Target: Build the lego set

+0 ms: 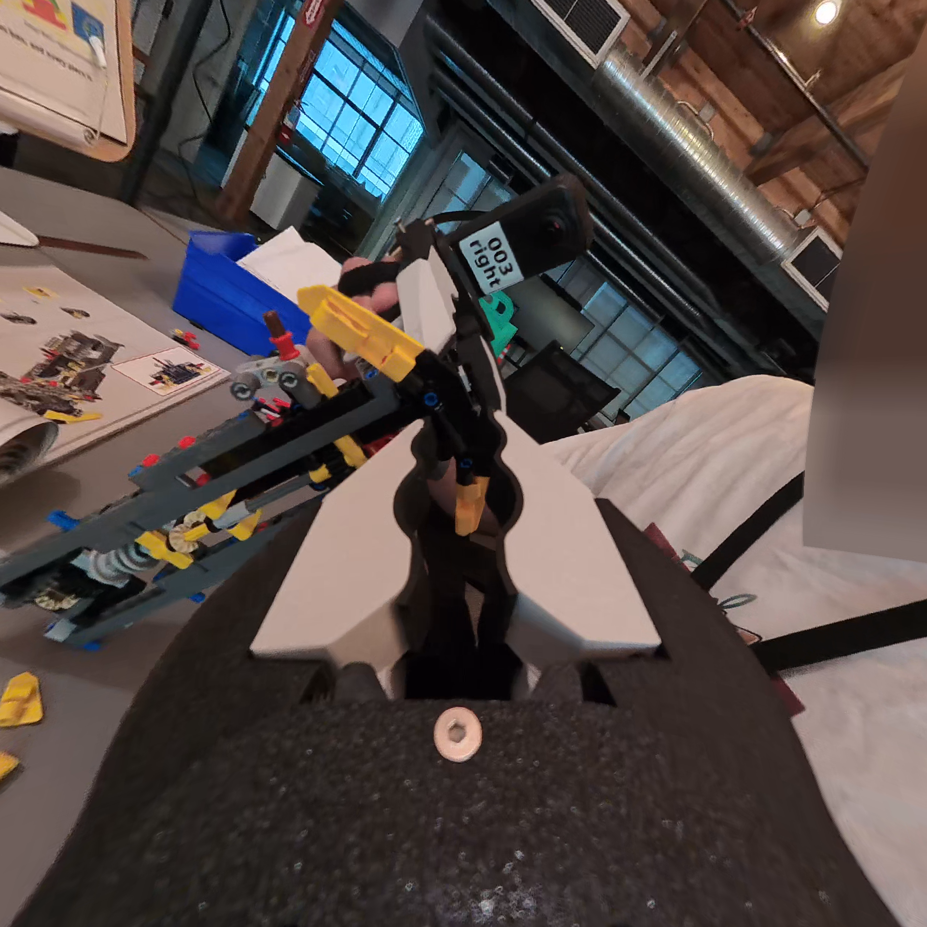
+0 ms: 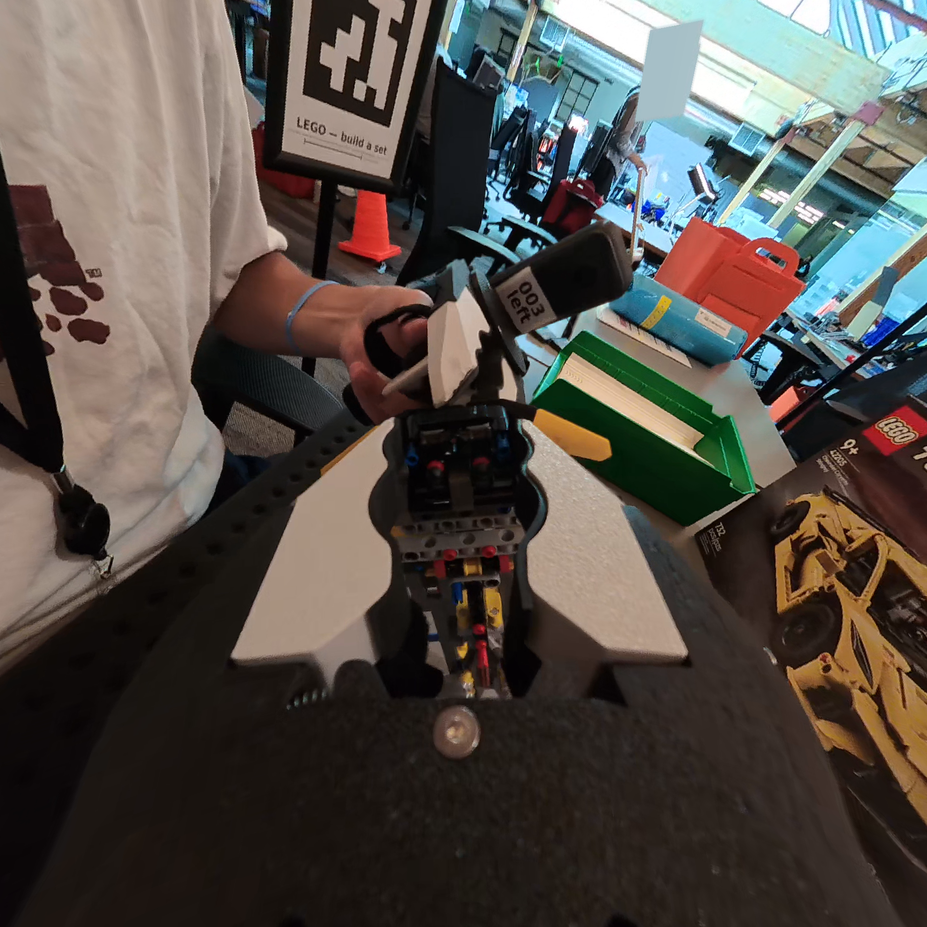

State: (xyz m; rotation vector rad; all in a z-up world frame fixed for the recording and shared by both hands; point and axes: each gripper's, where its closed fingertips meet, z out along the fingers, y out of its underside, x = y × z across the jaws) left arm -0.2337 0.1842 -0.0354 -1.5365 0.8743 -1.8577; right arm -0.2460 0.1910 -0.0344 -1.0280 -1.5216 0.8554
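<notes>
Both tools clamp the lego chassis (image 1: pixel 210 481): left tool (image 1: pixel 459 481), right tool (image 2: pixel 459 506); a printed box (image 2: pixel 827 577) lies on the counter (image 1: pixel 100 210).

A grey counter (image 1: pixel 100 215) is seen, spread with items. An open instruction booklet (image 1: pixel 90 371) is laid flat on it, beside a blue bin (image 1: pixel 225 291). Loose yellow pieces (image 1: pixel 20 700) are scattered near the edge. On the counter's other side, a green bin (image 2: pixel 652 451) is set — a printed set box (image 2: pixel 827 577) rests just beside it.
</notes>
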